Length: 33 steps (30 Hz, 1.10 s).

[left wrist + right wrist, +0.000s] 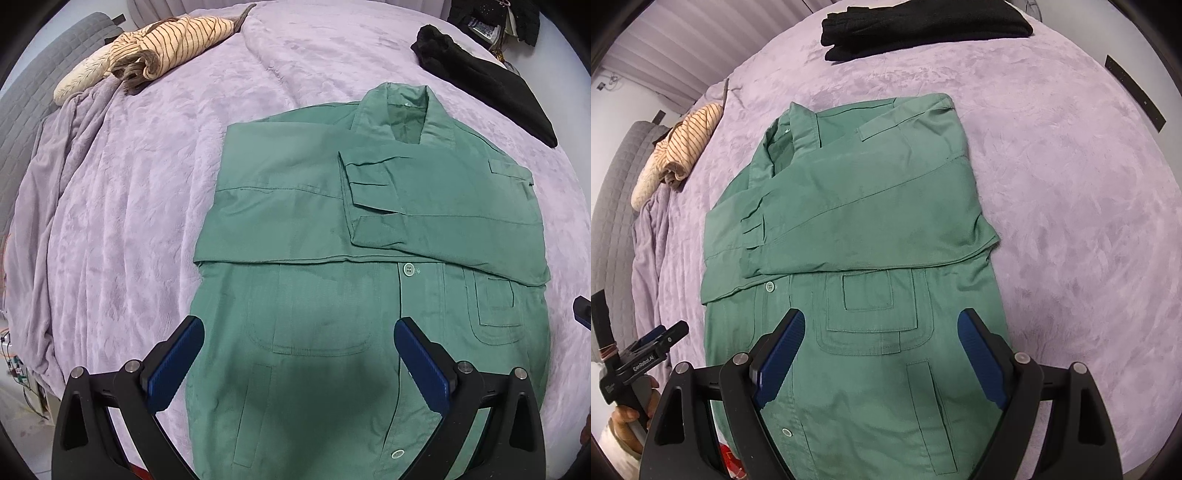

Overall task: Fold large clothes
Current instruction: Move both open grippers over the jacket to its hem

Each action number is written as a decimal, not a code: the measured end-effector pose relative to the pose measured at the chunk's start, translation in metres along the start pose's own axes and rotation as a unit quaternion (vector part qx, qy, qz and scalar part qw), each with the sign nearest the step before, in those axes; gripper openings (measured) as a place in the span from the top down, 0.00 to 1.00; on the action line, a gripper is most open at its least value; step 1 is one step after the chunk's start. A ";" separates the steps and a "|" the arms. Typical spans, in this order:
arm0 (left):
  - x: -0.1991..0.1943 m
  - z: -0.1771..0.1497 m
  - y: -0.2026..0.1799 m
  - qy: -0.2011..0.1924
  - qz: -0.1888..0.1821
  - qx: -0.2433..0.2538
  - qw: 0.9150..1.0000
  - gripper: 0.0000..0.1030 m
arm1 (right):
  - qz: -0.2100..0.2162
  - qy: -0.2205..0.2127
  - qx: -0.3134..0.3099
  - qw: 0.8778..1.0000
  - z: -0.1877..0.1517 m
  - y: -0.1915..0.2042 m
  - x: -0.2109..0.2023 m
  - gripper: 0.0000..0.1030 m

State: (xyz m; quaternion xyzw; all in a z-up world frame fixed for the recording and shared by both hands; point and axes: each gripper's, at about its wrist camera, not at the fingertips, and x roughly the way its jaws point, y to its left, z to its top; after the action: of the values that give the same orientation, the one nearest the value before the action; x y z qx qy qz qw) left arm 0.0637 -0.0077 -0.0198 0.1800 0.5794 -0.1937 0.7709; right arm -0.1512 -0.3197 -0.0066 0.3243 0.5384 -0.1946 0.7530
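A green work jacket (332,229) lies flat on the lilac bed cover, buttoned, collar at the far end, both sleeves folded across its chest. It also shows in the right wrist view (857,206). My left gripper (297,328) is open and empty, hovering over the jacket's lower left part near the hem. My right gripper (881,325) is open and empty, hovering over the lower right part, above the patch pocket (868,306). The left gripper (661,338) also shows at the left edge of the right wrist view.
A striped beige garment (162,48) lies bunched at the far left of the bed cover (129,184). A folded black garment (484,77) lies at the far right. A grey quilted headboard (22,96) stands at the left.
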 end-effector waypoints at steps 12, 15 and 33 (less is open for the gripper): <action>-0.016 -0.051 0.009 0.020 0.013 -0.040 0.999 0.00 | 0.034 0.042 -0.010 0.999 -0.010 -0.007 0.008 0.16; -0.017 -0.062 0.014 0.026 0.013 -0.036 0.999 0.00 | 0.039 0.043 -0.007 0.998 -0.017 -0.006 0.008 0.16; 0.029 -0.180 0.110 0.096 0.005 -0.072 0.993 0.00 | 0.031 0.069 0.074 0.994 -0.144 -0.025 0.019 0.15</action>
State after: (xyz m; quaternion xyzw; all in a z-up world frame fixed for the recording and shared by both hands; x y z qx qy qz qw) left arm -0.0215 0.1750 -0.0899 0.1448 0.6624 -0.1291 0.7236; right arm -0.2596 -0.2364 -0.0614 0.4084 0.5632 -0.1877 0.6934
